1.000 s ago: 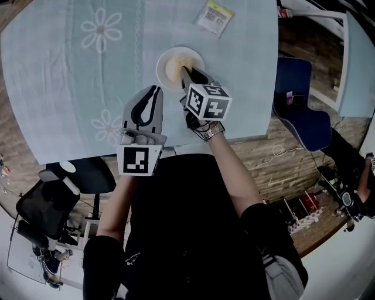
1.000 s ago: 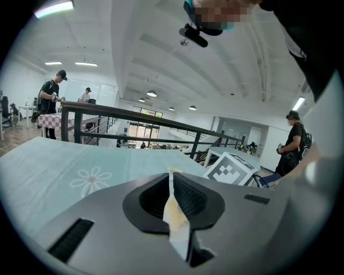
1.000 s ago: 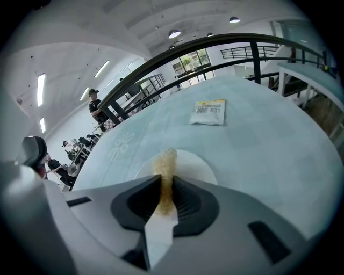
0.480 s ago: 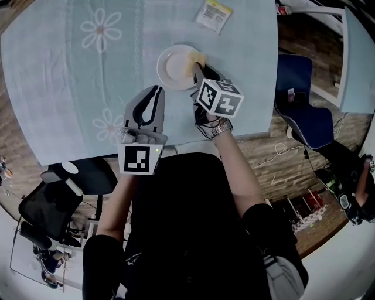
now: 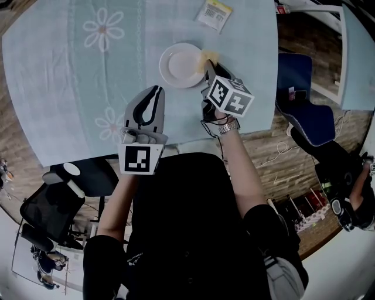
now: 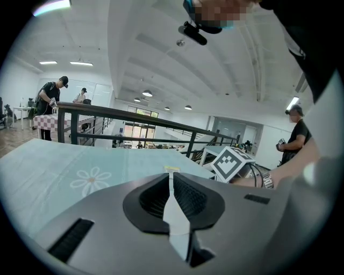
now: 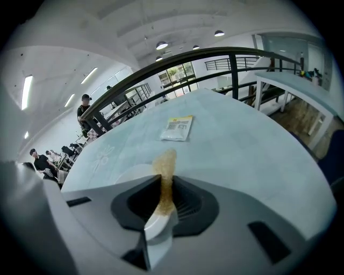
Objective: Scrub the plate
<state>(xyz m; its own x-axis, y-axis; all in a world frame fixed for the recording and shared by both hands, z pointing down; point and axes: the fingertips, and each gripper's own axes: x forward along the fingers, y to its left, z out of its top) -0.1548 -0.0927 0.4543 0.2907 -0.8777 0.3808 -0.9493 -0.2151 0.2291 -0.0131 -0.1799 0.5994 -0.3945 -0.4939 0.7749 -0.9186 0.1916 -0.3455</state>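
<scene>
The right tongs are clenching a thin yellow scrub pad edgewise. Its free end is sticking out past the tips, so it can be rubbed on the dish without the tongs themselves touching it. The white plate is lying flat on the counter, in front of the person. The pad is hovering at the plate's right rim; whether it is touching cannot be told. The left tongs are pressed together on nothing and are being held over the near part of the counter, apart from the plate. They are probably parked out of the way, since the plate is not being steadied.

A pale blue cloth with daisy prints is covering the counter, a soft surface on which the plate might slide under a sideways rub. A small printed packet is lying beyond the plate. Around the counter a large open hall is showing, with a wooden floor, a blue chair at the right, a dark railing behind, ceiling lights, and a few people standing far off.
</scene>
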